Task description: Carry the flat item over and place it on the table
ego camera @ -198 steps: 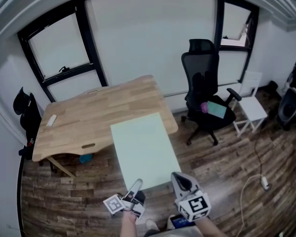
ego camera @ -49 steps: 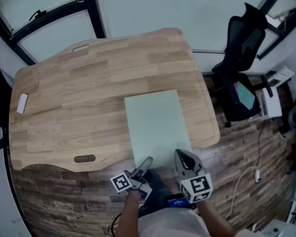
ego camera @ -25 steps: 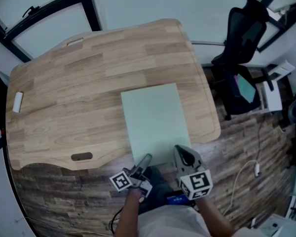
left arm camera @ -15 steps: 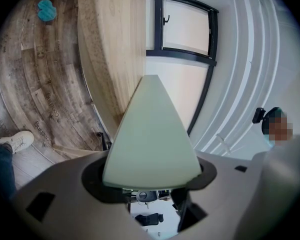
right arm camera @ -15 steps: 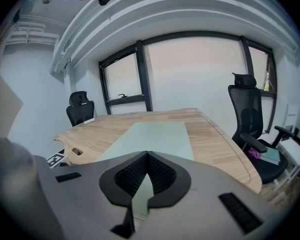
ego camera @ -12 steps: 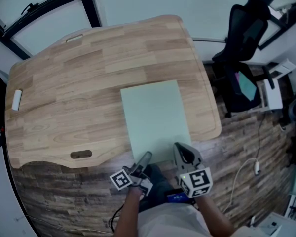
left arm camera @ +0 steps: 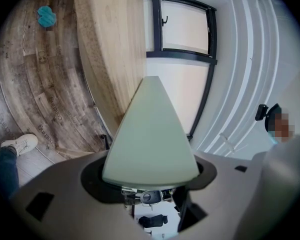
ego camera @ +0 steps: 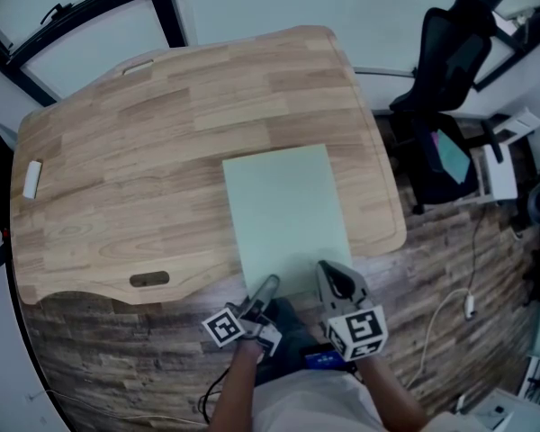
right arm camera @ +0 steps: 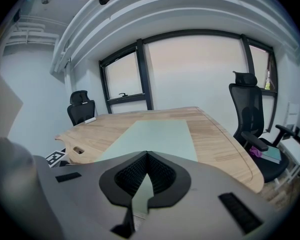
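Panel (ego camera: 286, 214) overhanging table (ego camera: 117, 169) edge, bare wood leftward

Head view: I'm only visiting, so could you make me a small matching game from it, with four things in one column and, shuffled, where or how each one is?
Things:
1. green board
2. office chair
3. small white block
4. white cable

Place or state:
A. lying on the wooden floor
B. near the left edge of the table
C. black, standing off the table's right side
D. held at its near edge by the left hand-held gripper and the right hand-held gripper

Pairs: 1-D, 2-C, 3-B, 4-A
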Available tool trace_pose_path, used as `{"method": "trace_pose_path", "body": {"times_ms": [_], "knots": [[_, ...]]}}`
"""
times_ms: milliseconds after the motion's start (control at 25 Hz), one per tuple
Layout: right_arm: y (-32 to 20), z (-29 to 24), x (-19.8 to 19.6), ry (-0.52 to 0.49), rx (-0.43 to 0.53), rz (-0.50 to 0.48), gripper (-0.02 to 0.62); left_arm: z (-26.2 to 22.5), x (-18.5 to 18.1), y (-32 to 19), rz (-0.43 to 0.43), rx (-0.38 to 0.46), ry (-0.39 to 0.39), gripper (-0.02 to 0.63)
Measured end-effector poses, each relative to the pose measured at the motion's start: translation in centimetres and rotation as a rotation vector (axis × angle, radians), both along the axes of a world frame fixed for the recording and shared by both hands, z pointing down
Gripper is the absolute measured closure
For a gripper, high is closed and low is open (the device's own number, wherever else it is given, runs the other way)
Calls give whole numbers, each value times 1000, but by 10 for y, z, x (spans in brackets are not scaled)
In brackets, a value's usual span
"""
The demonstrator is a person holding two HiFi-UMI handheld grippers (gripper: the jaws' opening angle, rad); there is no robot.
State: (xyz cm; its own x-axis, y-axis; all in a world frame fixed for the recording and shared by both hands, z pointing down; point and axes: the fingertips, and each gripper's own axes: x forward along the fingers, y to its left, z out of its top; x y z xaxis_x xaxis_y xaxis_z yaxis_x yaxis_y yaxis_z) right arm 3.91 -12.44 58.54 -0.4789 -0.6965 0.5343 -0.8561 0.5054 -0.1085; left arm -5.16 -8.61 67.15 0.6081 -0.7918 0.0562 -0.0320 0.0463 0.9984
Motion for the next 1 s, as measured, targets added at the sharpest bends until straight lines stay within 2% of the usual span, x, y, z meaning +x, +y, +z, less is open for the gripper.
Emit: {"method": "trace_pose_path", "body": {"times_ms": [360, 800, 920, 1000], "knots": [[3, -6, -3, -14, -21, -10, 603, 1, 5, 6, 22, -40, 15, 321], [6, -5, -1, -15, -23, -14, 603, 1, 6, 8, 35, -31, -1, 321], [5, -7, -1, -17, -19, -12, 603, 4, 6, 9, 42, -50, -28, 314], [5, -8, -1, -16, -16, -13, 603, 8, 2, 9, 53, -56, -97, 300]]}}
